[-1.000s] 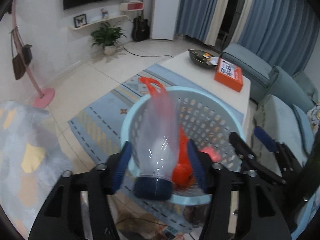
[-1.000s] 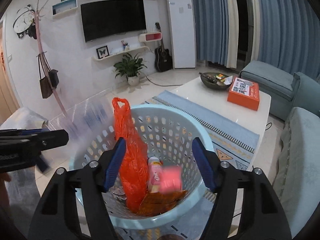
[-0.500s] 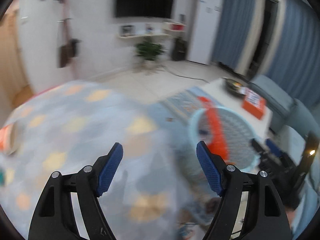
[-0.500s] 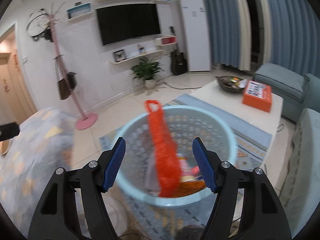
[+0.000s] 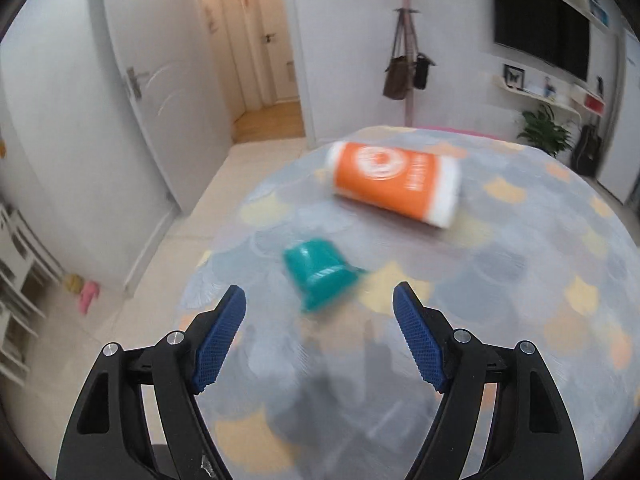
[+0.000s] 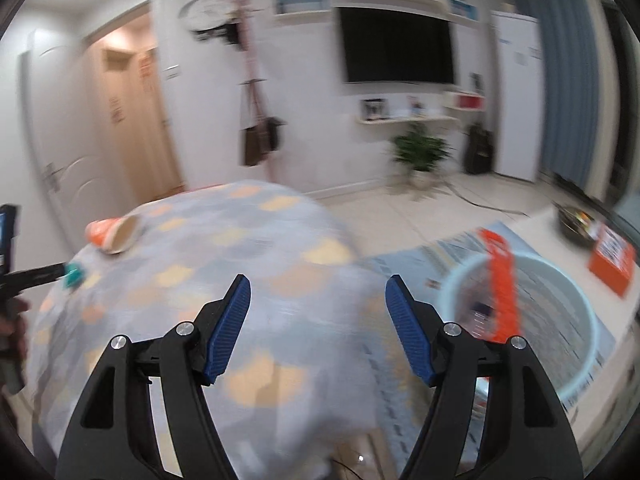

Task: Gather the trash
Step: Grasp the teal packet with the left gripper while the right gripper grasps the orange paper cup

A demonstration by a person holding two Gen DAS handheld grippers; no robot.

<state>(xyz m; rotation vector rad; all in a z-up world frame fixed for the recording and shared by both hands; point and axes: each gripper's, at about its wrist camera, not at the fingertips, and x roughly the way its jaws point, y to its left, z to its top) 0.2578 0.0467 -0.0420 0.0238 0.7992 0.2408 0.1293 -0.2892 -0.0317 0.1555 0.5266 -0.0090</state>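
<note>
An orange and white paper cup (image 5: 394, 182) lies on its side on the round table's patterned cloth (image 5: 520, 280). A small teal cup (image 5: 320, 272) lies tipped over nearer to me. My left gripper (image 5: 319, 312) hovers open just short of the teal cup, nothing between its blue pads. In the right wrist view my right gripper (image 6: 318, 304) is open over the cloth (image 6: 200, 280). The paper cup (image 6: 114, 234) and teal cup (image 6: 74, 274) sit far left there, beside the left gripper's black tip (image 6: 32, 276). The light blue basket (image 6: 520, 320) with an orange bag (image 6: 502, 292) stands on the rug at right.
A white door (image 5: 132, 92) and a hallway lie beyond the table's far left edge. A coat stand (image 5: 408, 64) with bags stands behind the table. A low table (image 6: 580, 248) with an orange box (image 6: 610, 256) and a bowl is at far right. A hand (image 6: 10, 336) shows at the left edge.
The clear bottle left my left gripper and went into the basket. Both grippers swung left, away from the basket, to over the clothed table. The two cups came into view.
</note>
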